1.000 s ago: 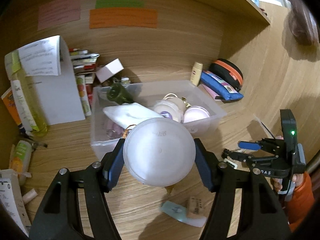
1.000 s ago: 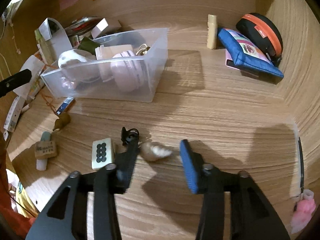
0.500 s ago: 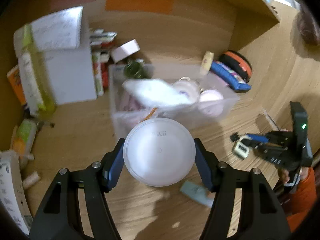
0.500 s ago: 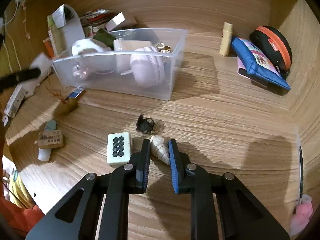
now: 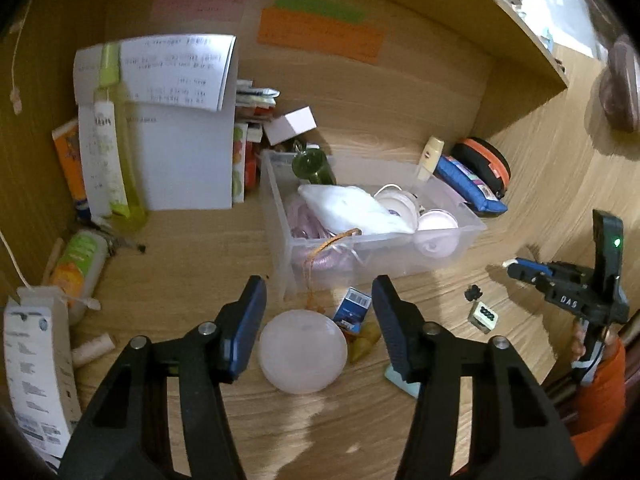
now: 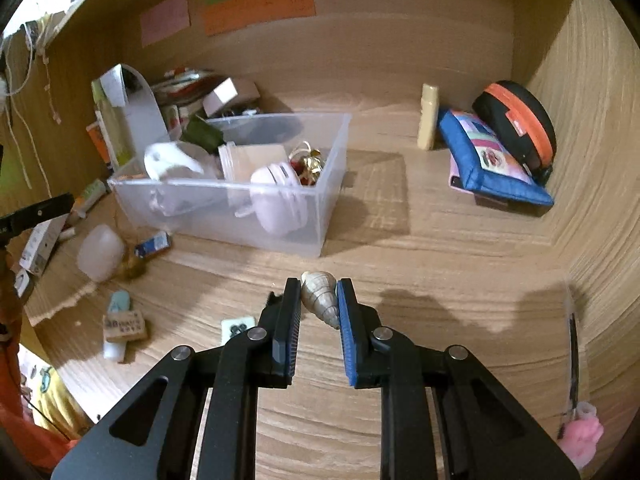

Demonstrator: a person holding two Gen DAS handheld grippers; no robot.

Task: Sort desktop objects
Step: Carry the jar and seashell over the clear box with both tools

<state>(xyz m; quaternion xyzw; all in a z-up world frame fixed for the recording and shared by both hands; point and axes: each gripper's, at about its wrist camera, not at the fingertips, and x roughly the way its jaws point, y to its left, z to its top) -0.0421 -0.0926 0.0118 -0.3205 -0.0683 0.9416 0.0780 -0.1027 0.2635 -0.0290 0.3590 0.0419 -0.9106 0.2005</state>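
Note:
My left gripper is open and empty; the white round container lies on the desk below it, in front of the clear plastic bin. My right gripper is shut on a spiral seashell and holds it above the desk, in front of the bin. The bin holds pink headphones, a white cloth and a green bottle. The container also shows in the right wrist view. The right gripper shows in the left wrist view.
A white die-like block, a black clip, a blue packet and a cork eraser lie on the desk. A blue pouch, orange-black case, tube and papers line the back.
My left gripper opened and let go of the white container, which now lies on the desk. My right gripper closed on the seashell and lifted it.

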